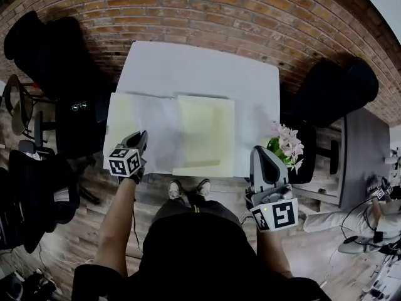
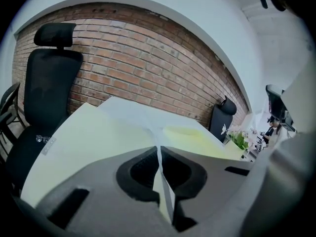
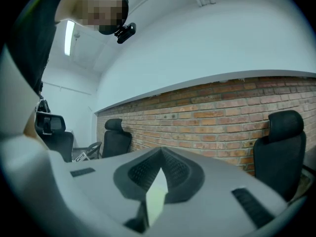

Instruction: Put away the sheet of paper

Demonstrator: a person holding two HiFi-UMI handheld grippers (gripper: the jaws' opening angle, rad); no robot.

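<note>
The sheet of paper (image 1: 155, 129) lies on the white table (image 1: 200, 68), over the left half of an open yellow folder (image 1: 207, 130). The left gripper (image 1: 140, 140) is clenched on the sheet's edge at the table's near side. The right gripper (image 1: 263, 153), jaws pressed together (only an unidentifiable pale sliver between them), hovers off the table's near right corner.

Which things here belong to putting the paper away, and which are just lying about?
Job in hand:
sheet of paper, pinched in the left gripper
open yellow folder
white table

Lying about:
flowers
black office chairs
</note>
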